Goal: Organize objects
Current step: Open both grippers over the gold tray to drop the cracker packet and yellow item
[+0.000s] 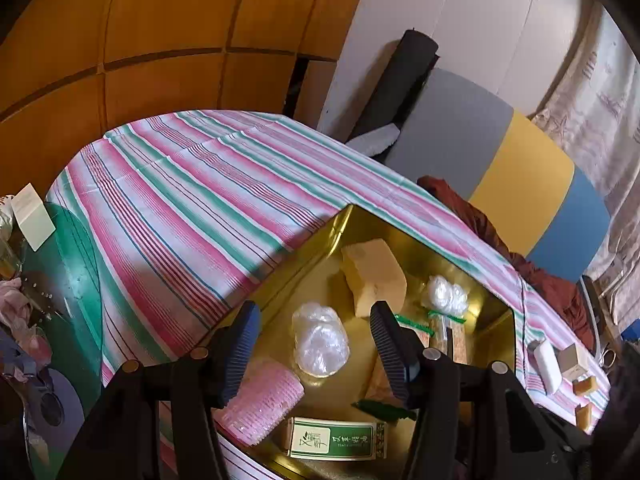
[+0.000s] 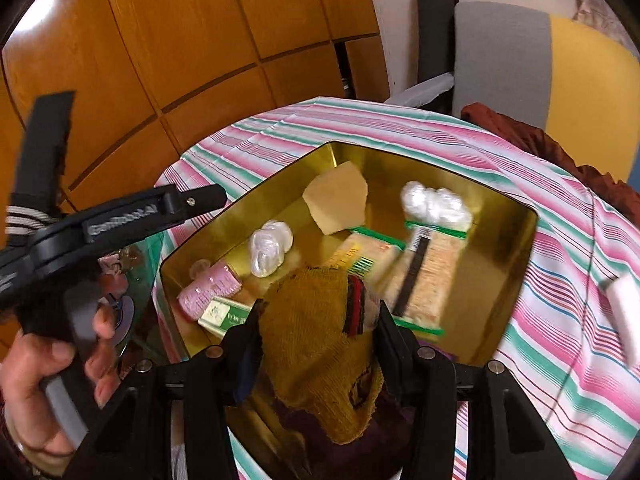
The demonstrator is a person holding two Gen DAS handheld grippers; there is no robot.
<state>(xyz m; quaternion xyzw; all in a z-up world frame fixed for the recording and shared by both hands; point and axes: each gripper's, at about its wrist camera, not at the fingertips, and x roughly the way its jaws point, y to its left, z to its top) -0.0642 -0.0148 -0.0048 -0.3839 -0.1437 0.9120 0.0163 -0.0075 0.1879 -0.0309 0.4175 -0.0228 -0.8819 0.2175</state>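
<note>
Right wrist view: my right gripper (image 2: 316, 332) pinches a coarse-knit mustard cloth (image 2: 316, 332) with a dark red stripe, its ribbed pads pressed into the weave on both sides. The cloth hangs bunched over the near end of a shiny gold tin tray (image 2: 516, 240) and hides what lies under it. Inside the tray sit a pale yellow wedge-shaped block (image 2: 335, 202), two crinkly clear plastic bundles (image 2: 270, 248), a pink ridged roller (image 2: 210, 290), a green-and-white carton (image 2: 224, 316) partly behind my finger, and flat packets with green seals (image 2: 426, 276), blurred. The tray rests on a pink, green and white striped tablecloth (image 2: 560, 320). At the left edge my hand (image 2: 48, 364) grips the other handle.

Left wrist view: my left gripper (image 1: 314, 340) stands spread and empty above the tray (image 1: 460, 248), blue ribbed pads apart. A white bar (image 1: 547, 366) and small tan pieces (image 1: 584, 386) lie on the cloth beyond the tray's right side, too small to identify.
</note>
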